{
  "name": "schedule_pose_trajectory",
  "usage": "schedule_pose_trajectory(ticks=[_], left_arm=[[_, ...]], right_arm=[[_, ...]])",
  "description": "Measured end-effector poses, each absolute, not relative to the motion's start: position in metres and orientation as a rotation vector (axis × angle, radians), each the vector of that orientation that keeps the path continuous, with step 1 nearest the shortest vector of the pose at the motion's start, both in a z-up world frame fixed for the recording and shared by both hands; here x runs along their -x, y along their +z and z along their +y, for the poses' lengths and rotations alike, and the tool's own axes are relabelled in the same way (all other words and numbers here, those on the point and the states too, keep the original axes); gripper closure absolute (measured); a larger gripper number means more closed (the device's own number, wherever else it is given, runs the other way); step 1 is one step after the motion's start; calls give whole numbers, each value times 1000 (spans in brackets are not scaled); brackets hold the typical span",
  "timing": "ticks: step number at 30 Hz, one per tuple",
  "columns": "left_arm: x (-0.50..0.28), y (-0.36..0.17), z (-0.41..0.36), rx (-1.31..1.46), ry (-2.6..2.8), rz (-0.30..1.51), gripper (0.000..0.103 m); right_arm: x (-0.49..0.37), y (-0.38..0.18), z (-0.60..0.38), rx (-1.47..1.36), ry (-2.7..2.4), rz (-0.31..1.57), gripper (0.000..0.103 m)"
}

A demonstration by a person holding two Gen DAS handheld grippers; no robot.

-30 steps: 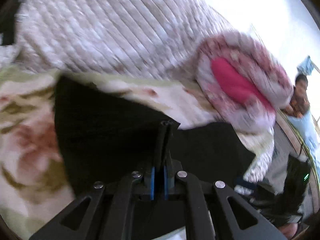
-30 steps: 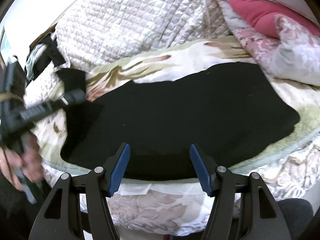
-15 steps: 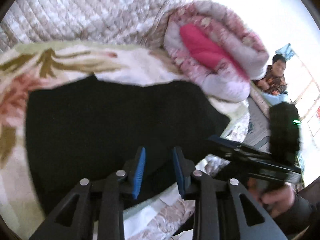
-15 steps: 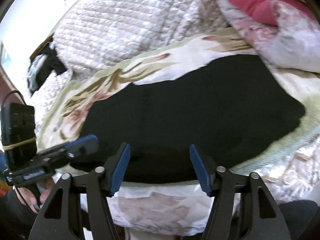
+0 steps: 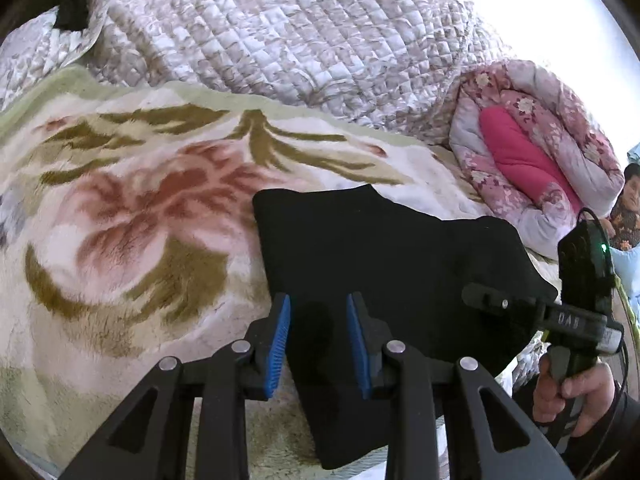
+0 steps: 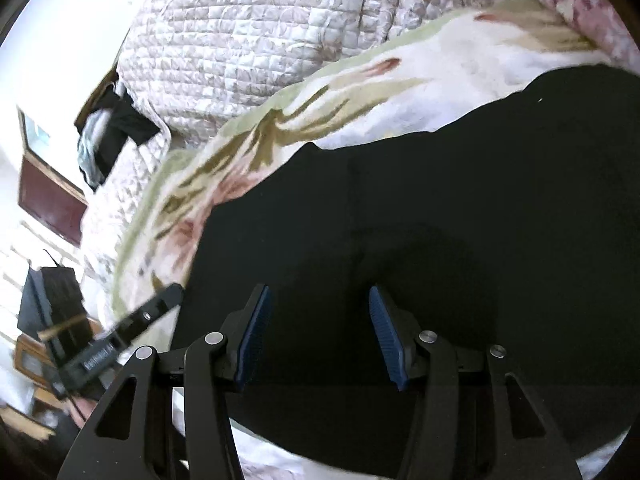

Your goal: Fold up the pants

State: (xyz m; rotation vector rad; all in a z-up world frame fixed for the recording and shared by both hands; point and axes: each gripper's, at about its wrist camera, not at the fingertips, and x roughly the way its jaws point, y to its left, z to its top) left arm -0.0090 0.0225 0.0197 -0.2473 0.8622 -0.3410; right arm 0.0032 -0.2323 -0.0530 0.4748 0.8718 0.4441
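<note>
The black pants (image 5: 380, 248) lie folded flat on a floral blanket (image 5: 140, 220). In the left wrist view my left gripper (image 5: 318, 336) stands open over their near left edge, with black cloth showing between the blue pads but not pinched. The right gripper's finger (image 5: 486, 298) reaches over the pants' right end, held by a hand (image 5: 572, 388). In the right wrist view the pants (image 6: 440, 200) fill the centre and right. My right gripper (image 6: 316, 332) hovers low over them, its jaws closing with cloth beneath them and nothing gripped. The left gripper's finger (image 6: 160, 304) shows blurred at the left.
A quilted pale cover (image 5: 280, 32) is heaped behind the blanket. A rolled pink floral quilt (image 5: 532, 148) lies at the right, with a seated person (image 5: 628, 208) beyond it. Dark clothes (image 6: 112, 132) lie at the bed's far left, next to wooden furniture (image 6: 48, 192).
My left gripper was shut on a fold of the pants, let it go and pulled back to the near left edge. My right gripper's jaws narrowed as it dropped closer to the pants.
</note>
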Motion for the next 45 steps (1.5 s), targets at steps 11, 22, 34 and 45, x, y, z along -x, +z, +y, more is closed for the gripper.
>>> schedule_pose_trajectory(ticks=[11, 22, 34, 45], left_arm=[[4, 13, 26, 267, -326, 869, 71], [6, 14, 23, 253, -335, 869, 71], [2, 22, 4, 223, -357, 847, 71], [-17, 5, -4, 217, -325, 917, 71]], right_arm=[[10, -45, -230, -518, 450, 864, 101], [18, -54, -231, -473, 370, 891, 97], [15, -42, -217, -326, 346, 832, 84], [-18, -46, -266, -360, 210, 804, 91]])
